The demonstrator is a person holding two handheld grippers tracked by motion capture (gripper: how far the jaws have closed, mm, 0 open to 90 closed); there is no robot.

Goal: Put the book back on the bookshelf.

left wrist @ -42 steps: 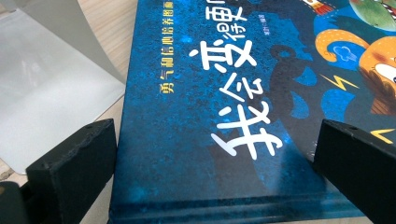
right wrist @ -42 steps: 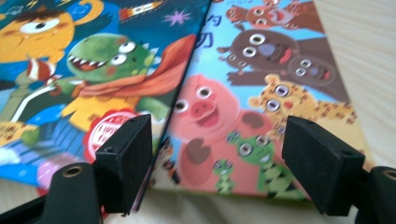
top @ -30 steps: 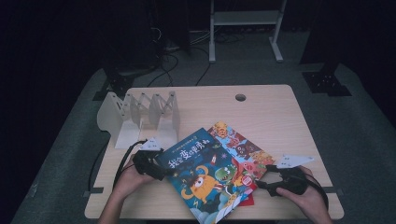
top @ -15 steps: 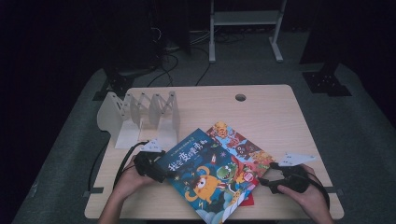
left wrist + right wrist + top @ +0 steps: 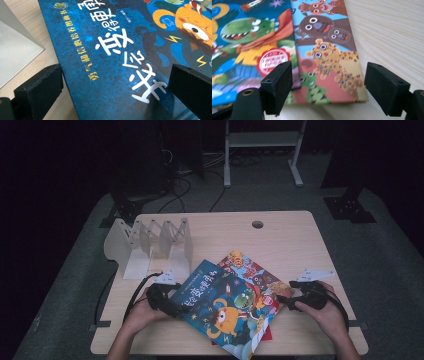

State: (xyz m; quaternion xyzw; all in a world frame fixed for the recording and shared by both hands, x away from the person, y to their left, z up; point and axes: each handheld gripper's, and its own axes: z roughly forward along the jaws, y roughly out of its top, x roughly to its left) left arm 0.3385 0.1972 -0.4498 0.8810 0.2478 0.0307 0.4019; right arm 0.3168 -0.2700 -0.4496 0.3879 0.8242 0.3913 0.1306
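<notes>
A blue picture book (image 5: 220, 305) with an orange monster on its cover lies slanted on top of a second, colourful animal book (image 5: 250, 270) on the wooden table (image 5: 285, 240). My left gripper (image 5: 172, 306) is at the blue book's left edge. In the left gripper view its jaws stand wide, one over the bare table and one over the blue cover (image 5: 120, 50), so my left gripper (image 5: 115, 95) is open. My right gripper (image 5: 286, 292) is at the right. It (image 5: 339, 92) is open, its jaws either side of the animal book's corner (image 5: 329, 55), beside the blue book (image 5: 249, 37).
A white zigzag book rack (image 5: 150, 245) stands at the table's back left, and its base (image 5: 15, 50) lies close to my left gripper. A cable hole (image 5: 257, 224) is near the far edge. The table's front edge runs just below both hands.
My right gripper has moved a little left and away from the front edge, up to the animal book's corner. The left gripper and both books have stayed put.
</notes>
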